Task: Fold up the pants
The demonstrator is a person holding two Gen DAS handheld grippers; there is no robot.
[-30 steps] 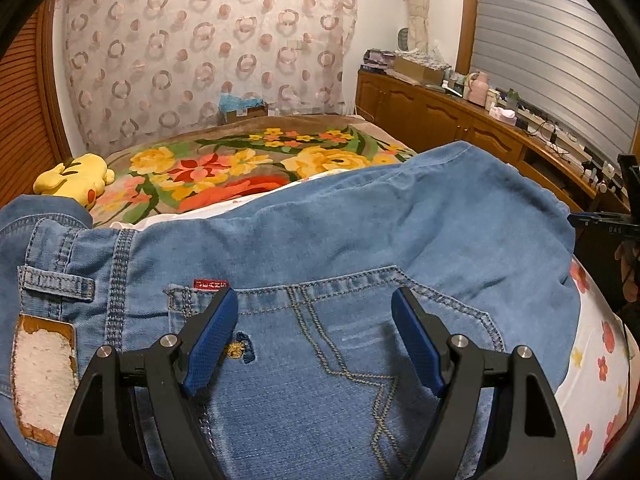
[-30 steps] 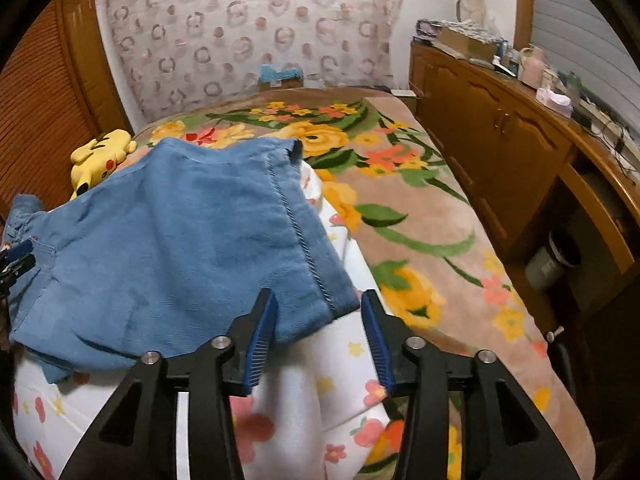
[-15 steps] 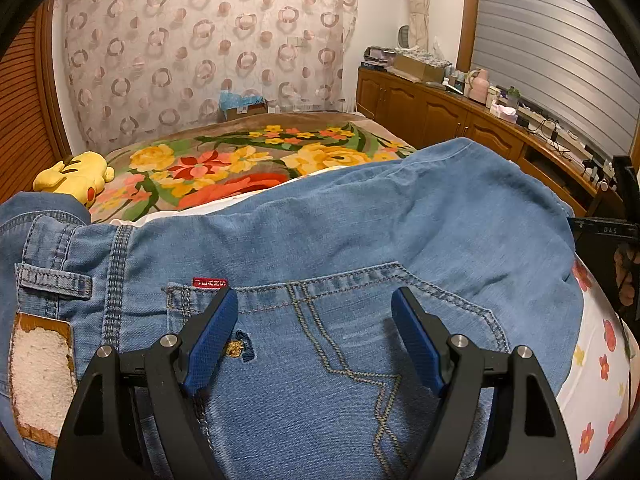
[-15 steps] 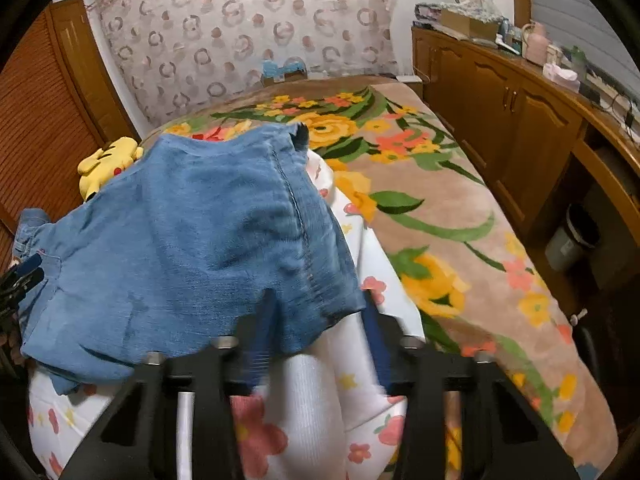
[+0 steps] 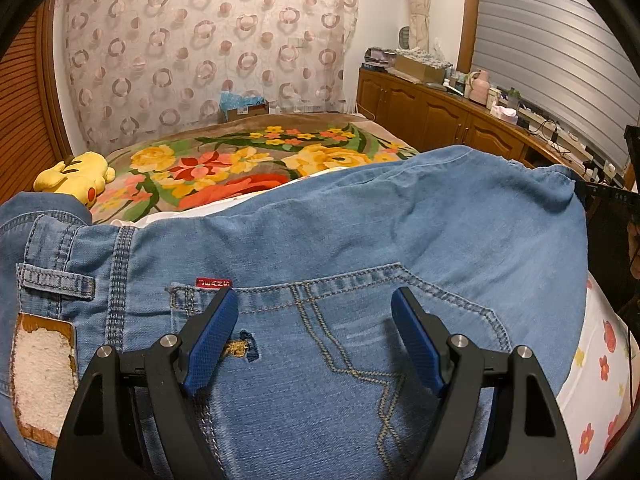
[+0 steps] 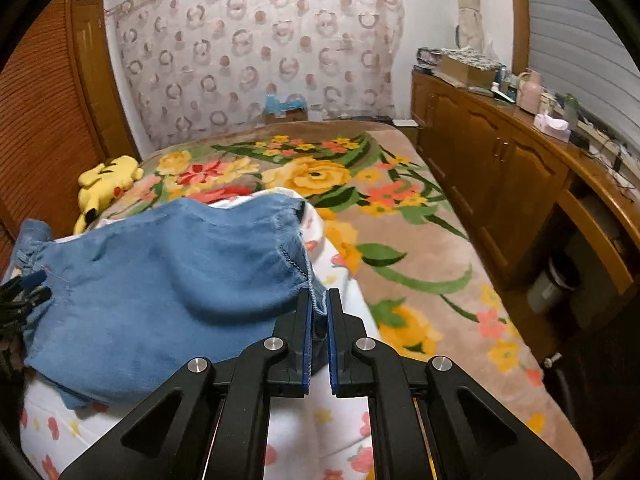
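Observation:
Blue jeans [image 5: 360, 232] lie over a white flowered quilt on the bed, seat side up, with a stitched back pocket [image 5: 340, 332] and a red tag. My left gripper [image 5: 314, 300] hovers just over that pocket, open, nothing between its blue pads. In the right wrist view the folded leg end of the jeans [image 6: 168, 280] bulges upward. My right gripper [image 6: 319, 300] is shut on the hem corner of the jeans, lifting it off the quilt. The left gripper's tips [image 6: 28, 284] peek in at the left edge.
A floral brown blanket [image 6: 400, 240] covers the bed beyond the white flowered quilt [image 6: 320, 420]. A yellow plush toy [image 6: 106, 184] lies by the wooden wall at left. A wooden cabinet [image 6: 500, 168] with clutter runs along the right; a bin [image 6: 550, 288] stands beneath it.
The right gripper's jaws closed onto the jeans' hem corner and rose, pulling the fabric up. The left gripper has stayed still and open over the back pocket.

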